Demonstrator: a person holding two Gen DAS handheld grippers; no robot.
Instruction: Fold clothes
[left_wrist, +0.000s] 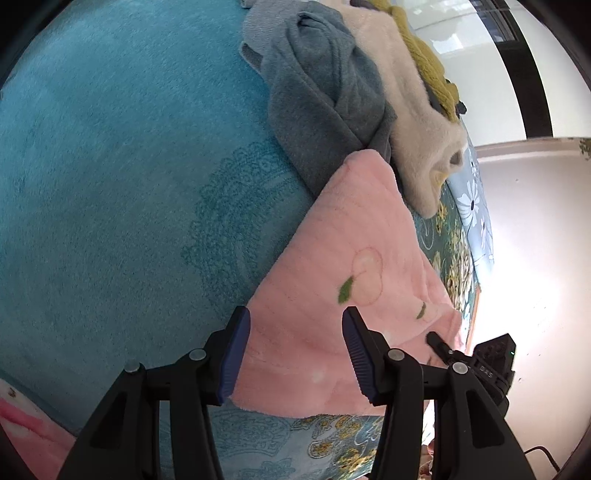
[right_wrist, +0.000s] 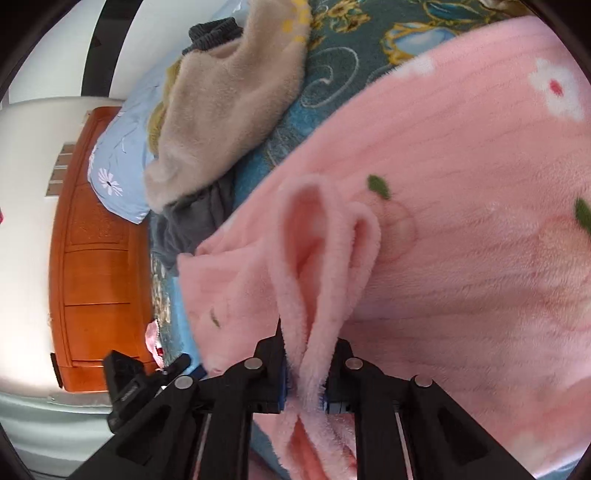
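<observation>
pink garment (right_wrist: 461, 229): a fleecy pink piece printed with peaches, green leaves and white flowers, spread on the teal blanket (left_wrist: 110, 166) of a bed; in the left wrist view its near part lies flat with a straight edge and a squared corner.
right gripper (right_wrist: 304, 373): closed tight on a bunched fold of the pink fleece, which loops up out of the jaws.
left gripper (left_wrist: 295, 350): jaws spread wide, nothing between them, poised over the flat corner of the pink garment.
progress: the pink piece looks partway through folding, in that one part lies flat while another is pinched up in the right gripper; how many folds it holds cannot be told.
pile: a grey garment (left_wrist: 321, 96), a cream fleece garment (left_wrist: 417, 122) and a mustard knit (left_wrist: 424, 48) lie crumpled in a heap beyond the pink one, none folded.
left to do: judging by that heap, several pieces want folding.
writing: small pale marks on the other gripper's body, seen at the edge of each view, too blurred to read; no brand or label legible on the clothes.
</observation>
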